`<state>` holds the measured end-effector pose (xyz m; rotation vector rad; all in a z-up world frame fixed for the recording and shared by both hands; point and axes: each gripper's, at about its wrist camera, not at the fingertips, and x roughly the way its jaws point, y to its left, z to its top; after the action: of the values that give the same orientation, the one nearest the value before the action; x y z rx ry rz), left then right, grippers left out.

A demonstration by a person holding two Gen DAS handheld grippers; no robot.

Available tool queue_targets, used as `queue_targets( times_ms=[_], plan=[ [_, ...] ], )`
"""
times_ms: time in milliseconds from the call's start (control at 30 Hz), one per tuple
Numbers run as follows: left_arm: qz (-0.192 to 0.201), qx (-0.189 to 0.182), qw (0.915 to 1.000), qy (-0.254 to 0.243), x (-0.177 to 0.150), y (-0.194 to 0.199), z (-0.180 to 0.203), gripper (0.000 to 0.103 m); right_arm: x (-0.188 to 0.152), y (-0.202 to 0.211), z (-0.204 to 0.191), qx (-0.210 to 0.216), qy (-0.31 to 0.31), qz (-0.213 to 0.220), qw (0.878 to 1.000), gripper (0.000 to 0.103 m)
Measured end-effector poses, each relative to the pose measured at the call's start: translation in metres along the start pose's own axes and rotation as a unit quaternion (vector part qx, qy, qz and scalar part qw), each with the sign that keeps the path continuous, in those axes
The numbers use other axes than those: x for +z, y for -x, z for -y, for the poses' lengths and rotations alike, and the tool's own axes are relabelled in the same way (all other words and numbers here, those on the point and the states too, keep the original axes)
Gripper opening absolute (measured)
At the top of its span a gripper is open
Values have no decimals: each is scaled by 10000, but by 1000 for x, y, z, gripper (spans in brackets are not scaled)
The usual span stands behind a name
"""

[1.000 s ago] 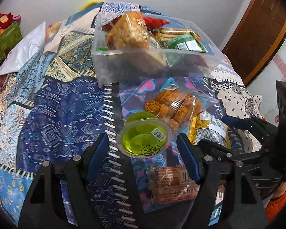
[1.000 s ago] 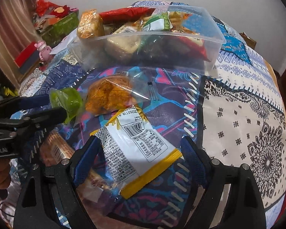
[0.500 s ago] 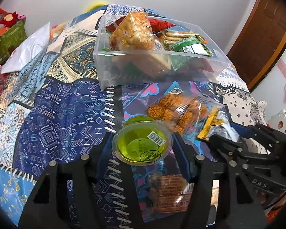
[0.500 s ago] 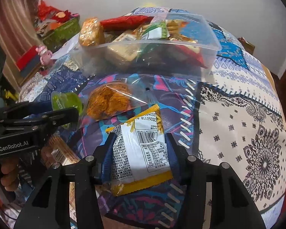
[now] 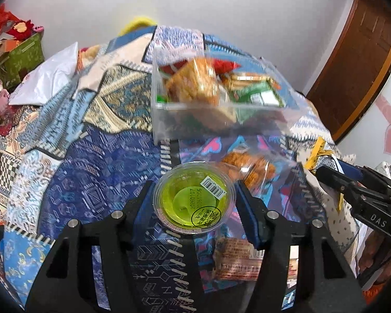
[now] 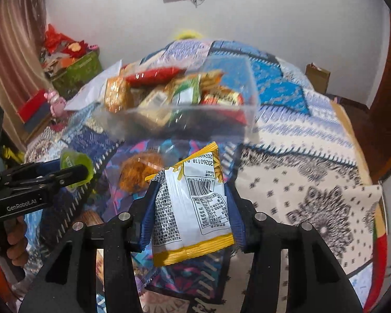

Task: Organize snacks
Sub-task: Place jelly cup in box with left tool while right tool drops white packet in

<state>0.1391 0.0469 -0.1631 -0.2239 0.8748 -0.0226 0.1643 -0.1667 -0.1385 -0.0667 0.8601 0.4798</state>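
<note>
My left gripper [image 5: 194,203] pinches the green jelly cup [image 5: 193,199] at lower centre; my right gripper [image 6: 190,208] clamps the yellow snack packet [image 6: 193,203]. Both should go in the clear bin [image 6: 250,114] above; the orange bag [image 6: 140,169] waits.

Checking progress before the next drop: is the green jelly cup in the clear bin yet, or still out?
Out. The green jelly cup sits clamped in the left gripper, short of the clear bin.
</note>
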Motion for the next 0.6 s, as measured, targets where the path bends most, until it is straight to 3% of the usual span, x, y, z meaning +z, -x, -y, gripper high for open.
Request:
queue_targets(
  times_ms=[300, 600],
  plan=[
    [493, -29, 9988, -61, 32, 30, 2, 60, 31, 13, 7, -87, -70, 421, 9991, 45],
    [824, -264, 9962, -103, 74, 34, 20, 60, 64, 14, 14, -91, -175, 806, 9966, 45]
  ],
)
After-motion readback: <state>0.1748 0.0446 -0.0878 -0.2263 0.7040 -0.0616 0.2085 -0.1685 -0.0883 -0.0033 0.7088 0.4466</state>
